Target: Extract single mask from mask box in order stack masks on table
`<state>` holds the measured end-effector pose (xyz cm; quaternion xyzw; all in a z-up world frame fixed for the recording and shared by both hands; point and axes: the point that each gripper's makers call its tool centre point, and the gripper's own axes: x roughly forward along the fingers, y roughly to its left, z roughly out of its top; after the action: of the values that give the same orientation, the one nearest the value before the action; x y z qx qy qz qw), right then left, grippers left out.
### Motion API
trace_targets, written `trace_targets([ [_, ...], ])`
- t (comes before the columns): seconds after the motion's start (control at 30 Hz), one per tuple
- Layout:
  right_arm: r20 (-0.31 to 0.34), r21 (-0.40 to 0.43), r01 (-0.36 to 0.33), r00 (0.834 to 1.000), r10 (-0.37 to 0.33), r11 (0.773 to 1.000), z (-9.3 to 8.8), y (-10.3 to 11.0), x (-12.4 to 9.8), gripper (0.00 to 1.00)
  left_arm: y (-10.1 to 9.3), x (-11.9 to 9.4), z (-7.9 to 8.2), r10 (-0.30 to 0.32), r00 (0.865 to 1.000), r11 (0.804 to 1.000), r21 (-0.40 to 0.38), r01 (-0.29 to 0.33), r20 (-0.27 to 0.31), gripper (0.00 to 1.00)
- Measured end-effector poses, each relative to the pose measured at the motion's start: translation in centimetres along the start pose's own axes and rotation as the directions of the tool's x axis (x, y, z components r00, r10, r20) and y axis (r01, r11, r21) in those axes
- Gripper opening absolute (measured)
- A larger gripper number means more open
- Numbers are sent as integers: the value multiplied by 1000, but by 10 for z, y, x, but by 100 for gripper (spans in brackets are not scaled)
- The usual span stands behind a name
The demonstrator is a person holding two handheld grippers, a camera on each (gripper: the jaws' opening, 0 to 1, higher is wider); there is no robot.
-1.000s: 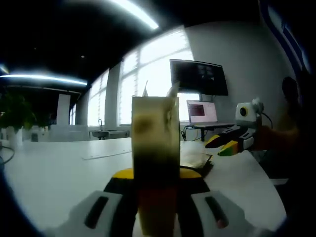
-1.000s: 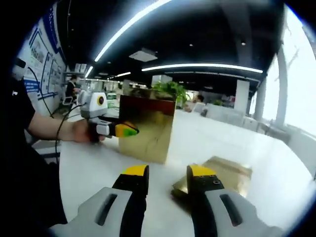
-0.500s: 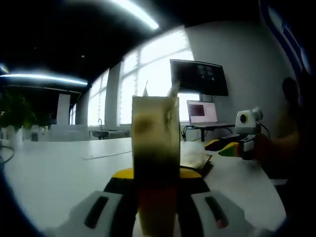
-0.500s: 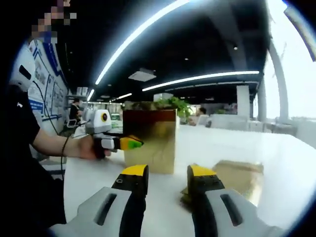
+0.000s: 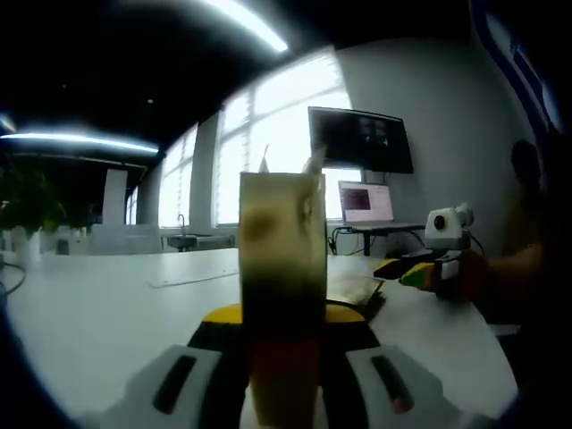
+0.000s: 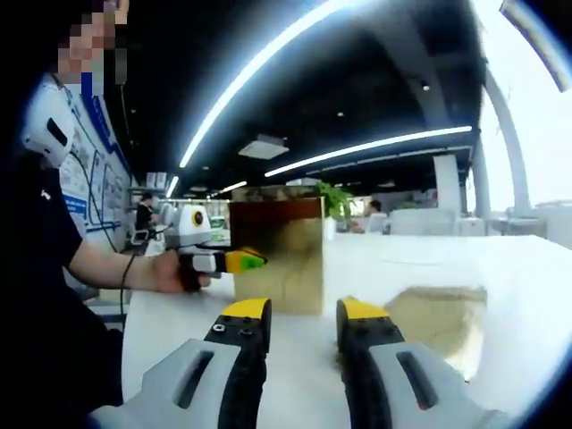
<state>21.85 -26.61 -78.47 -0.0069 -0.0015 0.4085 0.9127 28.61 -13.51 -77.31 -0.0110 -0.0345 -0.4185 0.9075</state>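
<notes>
Left gripper view: mask box (image 5: 281,268) stands right against the lens, badly blurred — no print or opening can be made out, and its lower part hides the tips of the left tongs (image 5: 282,315), so their grip cannot be read directly. Mask stack (image 5: 354,288) is partly behind the box. Laptop (image 5: 365,203) screen content is too small to tell.

Right gripper view: mask stack (image 6: 440,317) is partly covered by the right tongs (image 6: 302,313) — layers cannot be counted.
</notes>
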Motion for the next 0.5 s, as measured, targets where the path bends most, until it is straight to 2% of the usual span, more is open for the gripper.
trace_targets([
  [0.27, 33, 29, -29, 999, 28, 999, 4, 1, -5, 25, -1, -1, -1, 0, 1000, 1000, -2, 0, -1, 31],
  [0.5, 11, 2, -49, 999, 49, 999, 0, 5, -3, 25, -1, -1, -1, -1, 1000, 1000, 0, 1, -2, 31],
])
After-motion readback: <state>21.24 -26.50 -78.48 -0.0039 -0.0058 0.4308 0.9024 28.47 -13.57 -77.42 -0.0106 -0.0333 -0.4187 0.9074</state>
